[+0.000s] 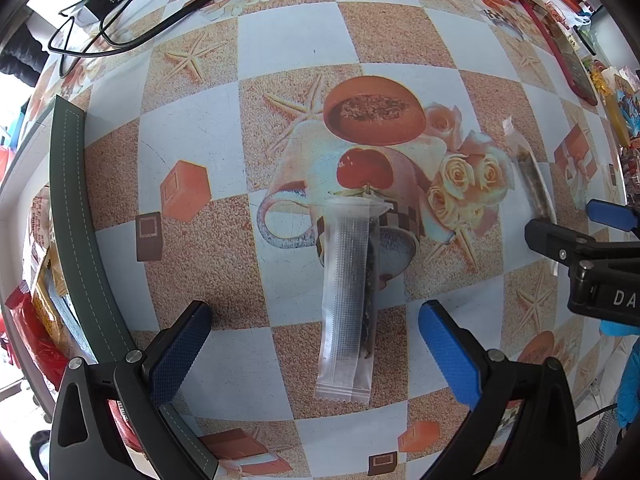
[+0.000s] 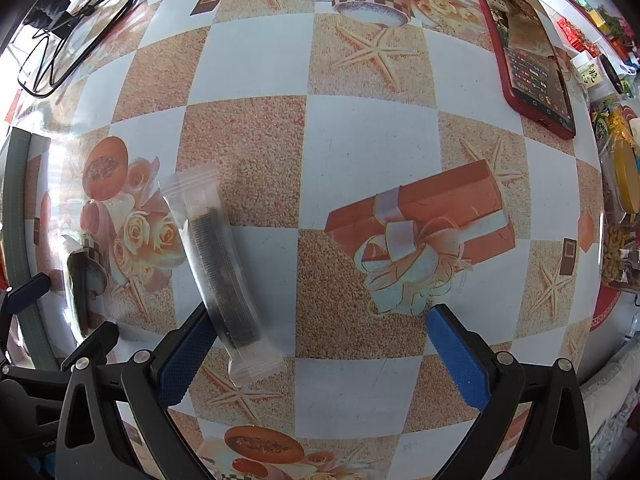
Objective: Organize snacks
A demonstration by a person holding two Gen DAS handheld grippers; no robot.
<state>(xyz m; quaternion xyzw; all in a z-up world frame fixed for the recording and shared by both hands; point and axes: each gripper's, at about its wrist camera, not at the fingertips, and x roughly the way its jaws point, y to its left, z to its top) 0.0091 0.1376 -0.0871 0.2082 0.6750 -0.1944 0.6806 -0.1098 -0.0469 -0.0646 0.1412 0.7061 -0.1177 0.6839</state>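
Note:
Two clear-wrapped dark snack bars lie on the patterned tablecloth. One snack bar (image 1: 348, 300) lies lengthwise between the fingers of my open left gripper (image 1: 316, 336), just ahead of the tips; it shows small in the right wrist view (image 2: 78, 288). The second snack bar (image 2: 222, 276) lies next to the left finger of my open right gripper (image 2: 320, 340), its near end by that finger; it also shows in the left wrist view (image 1: 528, 176). The right gripper (image 1: 576, 220) appears at the right edge of the left wrist view, beside that bar. Both grippers are empty.
A dark green box edge (image 1: 76, 232) runs along the left with red and yellow snack packets (image 1: 36, 320) behind it. A red-cased phone (image 2: 524, 48) lies far right. Black cables (image 1: 132, 4) lie far left. Snack containers (image 2: 620, 208) stand at the right edge.

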